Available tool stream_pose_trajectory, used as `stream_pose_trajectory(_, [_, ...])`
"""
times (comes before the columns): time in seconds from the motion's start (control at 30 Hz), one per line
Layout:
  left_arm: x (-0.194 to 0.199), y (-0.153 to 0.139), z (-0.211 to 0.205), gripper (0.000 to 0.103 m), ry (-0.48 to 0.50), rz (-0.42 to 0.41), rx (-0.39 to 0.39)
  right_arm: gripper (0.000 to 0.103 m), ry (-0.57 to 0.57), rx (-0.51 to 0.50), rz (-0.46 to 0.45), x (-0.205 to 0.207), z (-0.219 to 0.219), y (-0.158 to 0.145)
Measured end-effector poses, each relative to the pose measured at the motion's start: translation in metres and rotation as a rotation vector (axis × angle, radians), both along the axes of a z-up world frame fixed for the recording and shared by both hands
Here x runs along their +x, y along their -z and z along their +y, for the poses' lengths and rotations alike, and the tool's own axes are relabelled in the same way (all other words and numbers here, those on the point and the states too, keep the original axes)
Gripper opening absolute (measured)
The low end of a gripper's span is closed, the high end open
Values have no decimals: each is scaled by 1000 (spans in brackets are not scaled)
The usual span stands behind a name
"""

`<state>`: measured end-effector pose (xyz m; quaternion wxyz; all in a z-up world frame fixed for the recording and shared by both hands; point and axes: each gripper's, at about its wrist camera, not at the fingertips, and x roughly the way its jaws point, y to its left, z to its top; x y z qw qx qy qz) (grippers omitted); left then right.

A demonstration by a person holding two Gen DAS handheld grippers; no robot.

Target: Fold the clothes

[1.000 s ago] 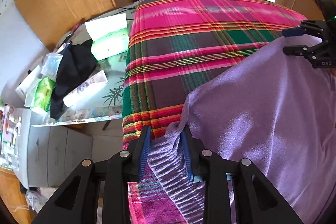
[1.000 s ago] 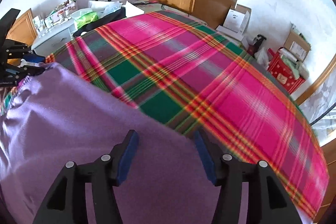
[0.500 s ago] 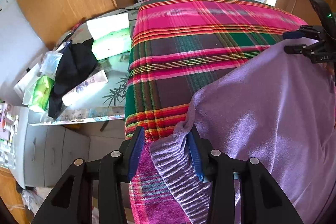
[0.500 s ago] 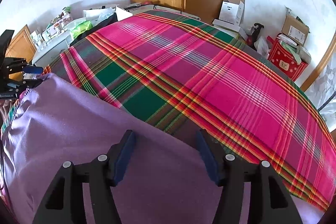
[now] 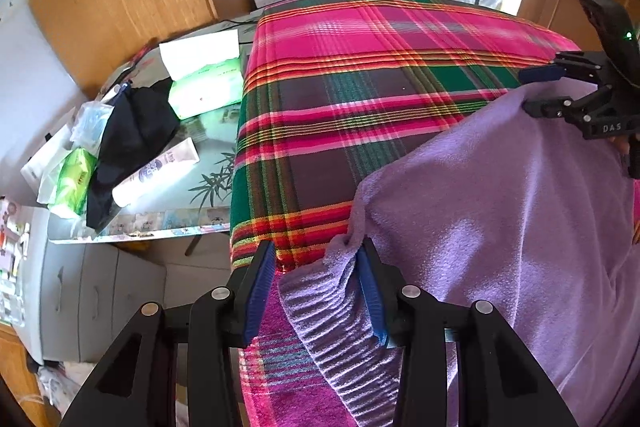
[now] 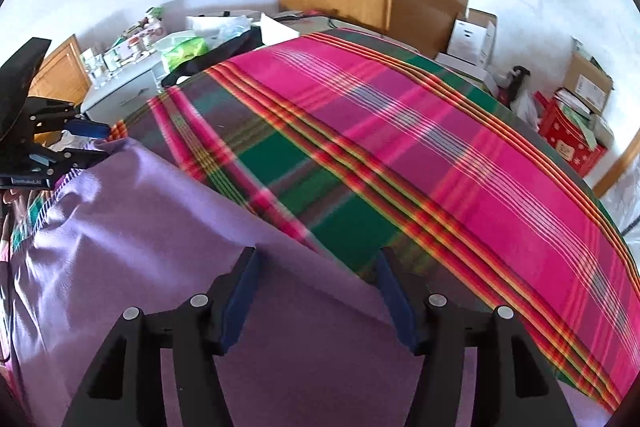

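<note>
Item: side table [image 5: 200, 187], far left, beside the bed. It carries a black cloth [image 5: 132, 139], a green tissue pack [image 5: 204, 87] and a white tube [image 5: 156, 171]. None of it is yours to fold.

Item: your left gripper [image 5: 317, 245], at the near left corner of the bed. Its jaws have just been opening and now stand apart. The ribbed hem [image 5: 332, 311] of the garment lies between them, brushing the right pad and clear of the left; it is released, not pinched.

Item: purple garment [image 5: 500, 227], the task's thing. It is spread on the near part of the plaid bedcover [image 5: 360, 67], its near side spilling toward you and its far edge running slantwise from one gripper to the other.

Item: your right gripper [image 6: 318, 253], at the garment's far right edge. Jaws wide apart above the cloth, grasping nothing.

Progress, by judgement: early. You have the garment laid out broadly, and no finished fold shows in what the cameras catch. The folds themselves appear to remain, along with any further clothes, of which none are in view
</note>
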<state>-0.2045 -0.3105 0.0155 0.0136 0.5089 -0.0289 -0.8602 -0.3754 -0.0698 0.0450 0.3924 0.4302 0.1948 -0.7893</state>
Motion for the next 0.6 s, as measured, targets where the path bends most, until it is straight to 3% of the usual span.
stream_pose_trajectory(0.23, [2,0,-1,43,1,14,15,46,-13,-7,-3,7,1,-1])
stream_pose_trajectory(0.3, [2,0,-2,40,3,13,31,28,-16,-15,-11,10,1,-2])
stream_pose_trajectory(0.4, [2,0,0,34,14,16,33,16,-24,-11,0,18,-1,-3])
stream_pose_trajectory(0.6, [5,0,11,27,47,36,-23,7,12,-8,21,25,1,-5])
